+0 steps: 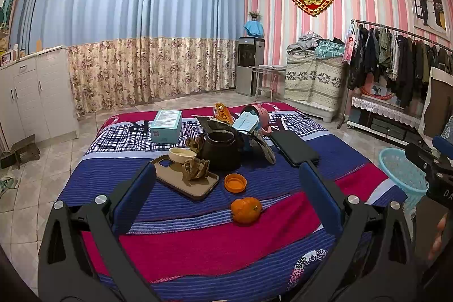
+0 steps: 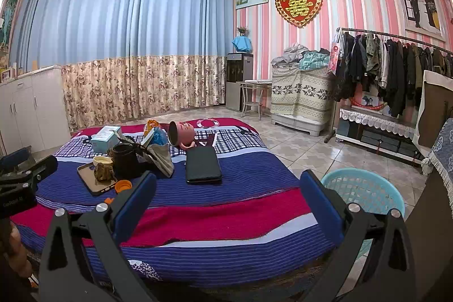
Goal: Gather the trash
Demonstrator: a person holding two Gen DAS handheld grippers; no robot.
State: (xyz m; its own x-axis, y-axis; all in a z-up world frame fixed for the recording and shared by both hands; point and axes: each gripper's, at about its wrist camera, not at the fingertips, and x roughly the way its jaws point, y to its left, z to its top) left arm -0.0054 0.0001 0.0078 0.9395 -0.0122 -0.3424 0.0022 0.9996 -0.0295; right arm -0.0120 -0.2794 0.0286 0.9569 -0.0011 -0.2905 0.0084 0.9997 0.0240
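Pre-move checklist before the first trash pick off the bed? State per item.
1. Left tool open and empty: ok.
2. Right tool open and empty: ok.
3. Basket on the floor by the bed's right side, upright: ok.
4. Crumpled wrapper on the phone case uncovered, reachable from above: ok.
5. Orange cap and orange lie apart, clear of each other: ok.
6. Basket contents: cannot tell.

Black tongs (image 1: 228, 174), blue pads (image 1: 136, 194), silver screws
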